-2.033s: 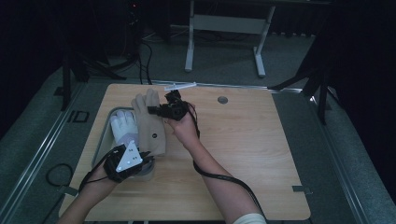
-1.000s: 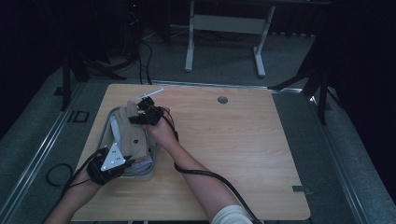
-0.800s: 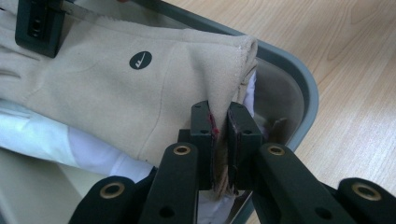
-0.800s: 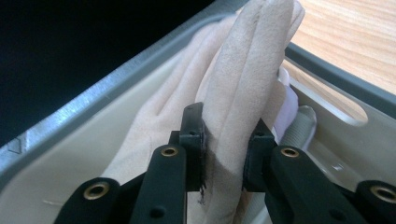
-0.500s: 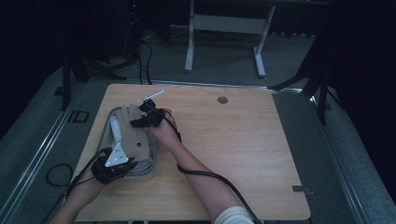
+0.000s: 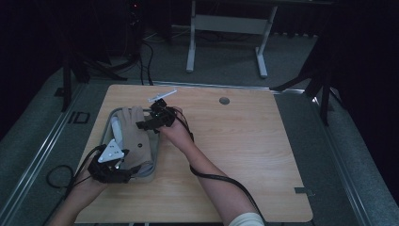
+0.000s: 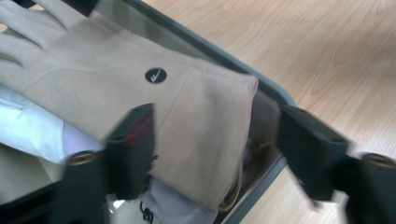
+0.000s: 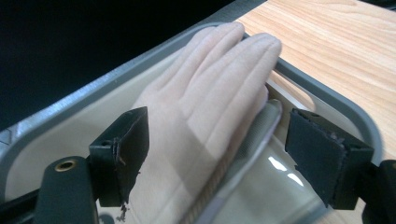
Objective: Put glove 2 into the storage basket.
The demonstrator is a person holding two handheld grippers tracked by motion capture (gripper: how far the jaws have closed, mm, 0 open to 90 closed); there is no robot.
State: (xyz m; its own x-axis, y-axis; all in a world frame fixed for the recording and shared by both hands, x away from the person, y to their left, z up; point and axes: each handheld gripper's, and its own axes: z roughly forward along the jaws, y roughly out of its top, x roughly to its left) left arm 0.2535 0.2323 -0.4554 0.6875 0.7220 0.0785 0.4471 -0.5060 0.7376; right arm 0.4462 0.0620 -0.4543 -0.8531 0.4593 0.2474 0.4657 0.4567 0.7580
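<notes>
Wooden table (image 6: pixel 263 155) on grey carpet floor (image 6: pixel 348 141). White desk frame (image 6: pixel 226 28) far behind. Black stand legs (image 6: pixel 89 66) far left. Dark room all around.

One sign can be read: a small black round badge (image 7: pixel 155 75) with a white tick in it, sitting on the back of the tan glove (image 7: pixel 140 88) in the left gripper view, at about 11 o'clock from the picture's middle. Below the glove's cuff, at 6 o'clock, a few dark marks (image 7: pixel 147 215) show on pale cloth, too cut off to read. The high view has nothing legible.
</notes>
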